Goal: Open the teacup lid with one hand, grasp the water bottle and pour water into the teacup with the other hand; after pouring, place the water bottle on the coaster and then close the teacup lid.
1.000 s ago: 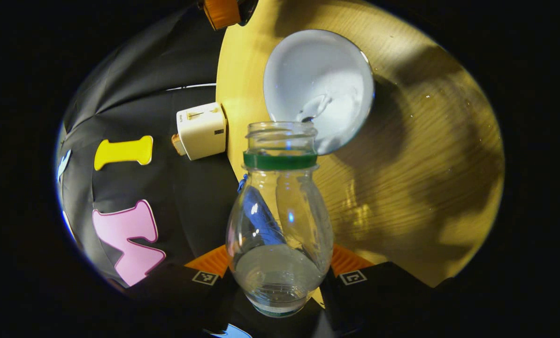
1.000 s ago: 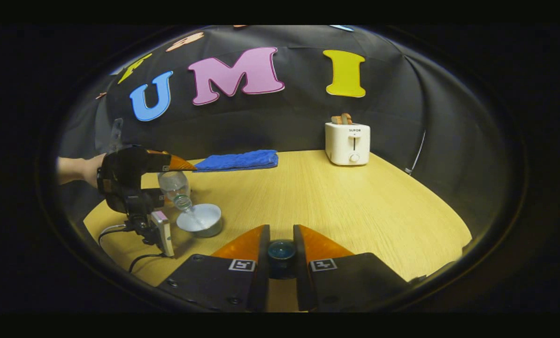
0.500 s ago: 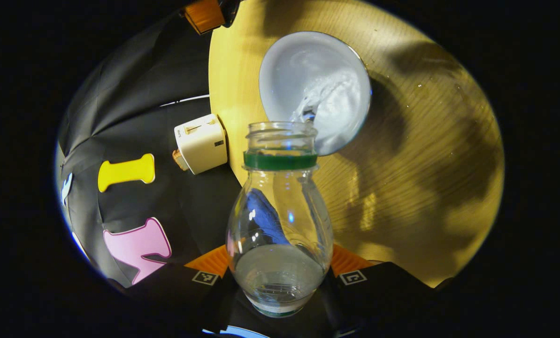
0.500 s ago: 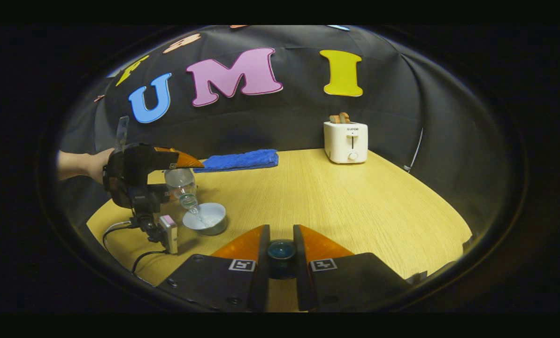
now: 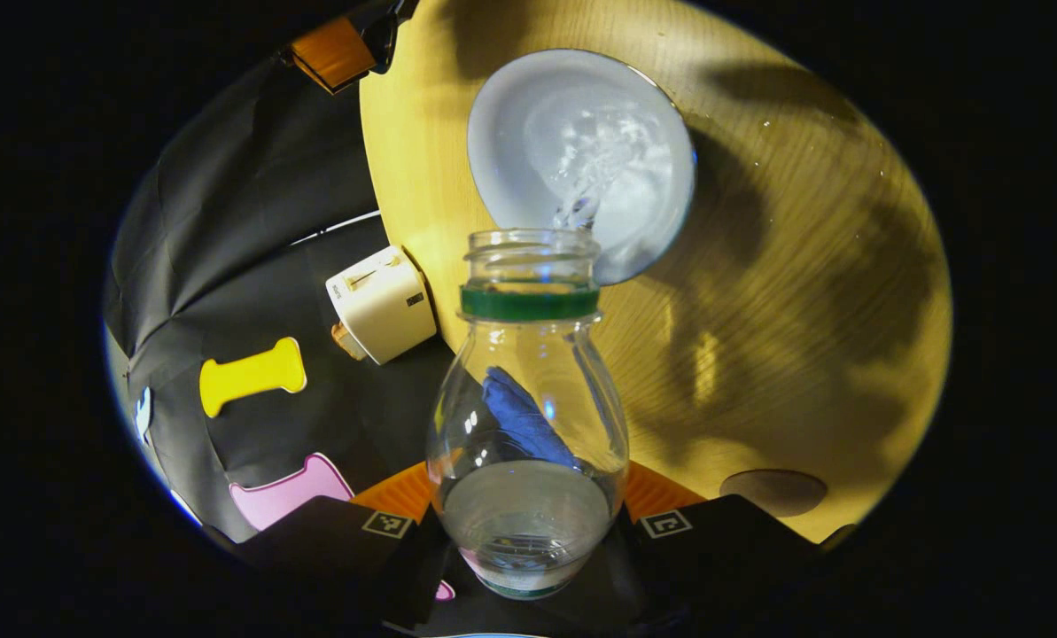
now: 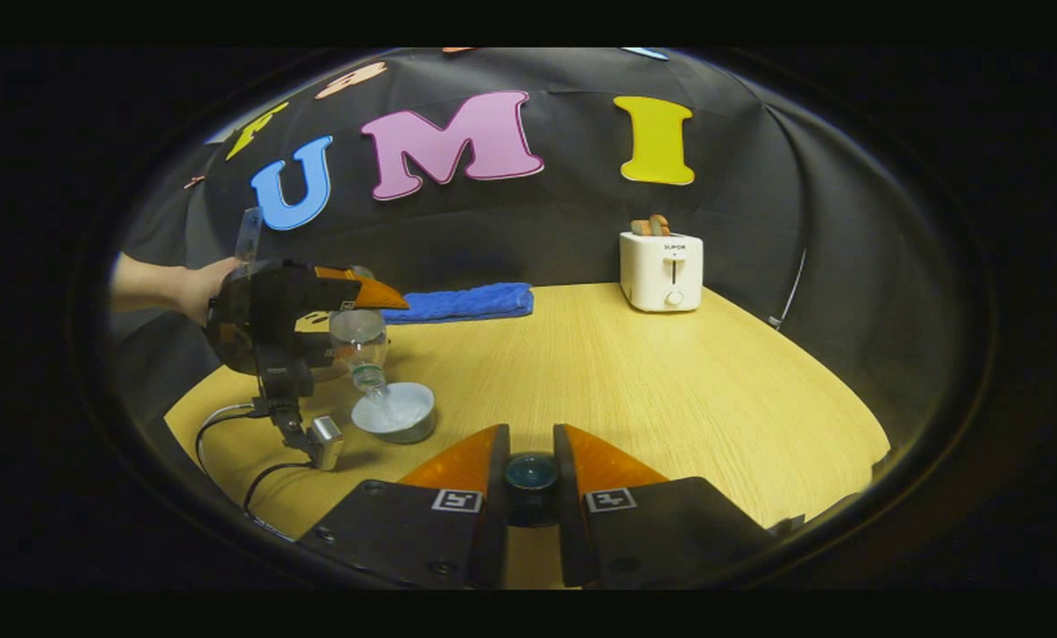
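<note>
My left gripper (image 5: pixel 528 501) is shut on a clear water bottle (image 5: pixel 528 416) with a green neck ring. The bottle is tipped mouth-down over the open white teacup (image 5: pixel 581 159), and water streams into it. A brown round coaster (image 5: pixel 773 492) lies on the table near the gripper's right finger. In the right gripper view, my right gripper (image 6: pixel 530 434) is shut on the dark blue knob of the teacup lid (image 6: pixel 531 474), held above the table's front. Far left there, the left gripper (image 6: pixel 271 319) tilts the bottle (image 6: pixel 360 341) over the teacup (image 6: pixel 395 412).
A white toaster (image 6: pixel 661 270) with bread stands at the back right of the wooden table (image 6: pixel 652 381). A folded blue towel (image 6: pixel 466 301) lies at the back. A person's hand (image 6: pixel 191 288) holds the left gripper, and cables trail beneath it.
The left gripper has swung a little to the right and tipped the bottle steeper. Water keeps splashing into the cup. The coaster has come into the left gripper view. The right gripper holds still.
</note>
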